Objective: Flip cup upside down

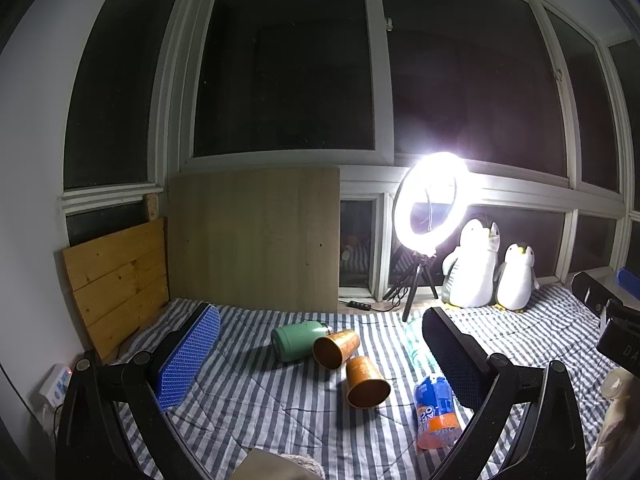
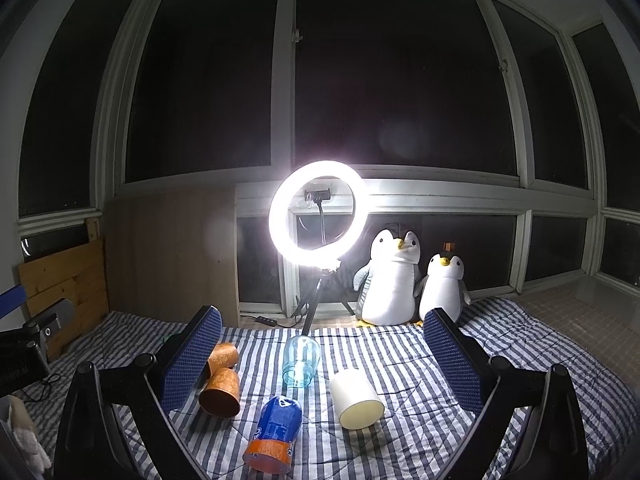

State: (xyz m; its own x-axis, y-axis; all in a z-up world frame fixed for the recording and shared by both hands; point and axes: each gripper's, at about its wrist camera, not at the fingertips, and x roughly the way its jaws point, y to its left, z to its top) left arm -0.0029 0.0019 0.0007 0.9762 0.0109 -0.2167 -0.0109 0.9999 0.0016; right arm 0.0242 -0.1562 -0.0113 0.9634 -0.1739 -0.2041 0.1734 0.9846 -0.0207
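Note:
Several cups lie on their sides on the striped blanket [image 1: 248, 400]. In the left wrist view I see a green cup [image 1: 298, 340], two orange cups [image 1: 335, 349] [image 1: 366, 382], a blue-and-orange printed cup [image 1: 436, 412] and part of a clear cup [image 1: 416, 344]. In the right wrist view the clear cup [image 2: 301, 362], a cream cup [image 2: 356, 398], the printed cup [image 2: 274, 434] and the orange cups [image 2: 221, 392] [image 2: 222, 356] lie between the fingers. My left gripper [image 1: 320, 356] and right gripper [image 2: 322, 352] are both open, empty, above the blanket.
A lit ring light on a tripod [image 2: 318, 210] stands at the back by the window, with two plush penguins [image 2: 394, 280] [image 2: 444, 290] to its right. Wooden boards [image 1: 256, 240] lean against the wall at the left. A power strip [image 1: 56, 384] lies at the left edge.

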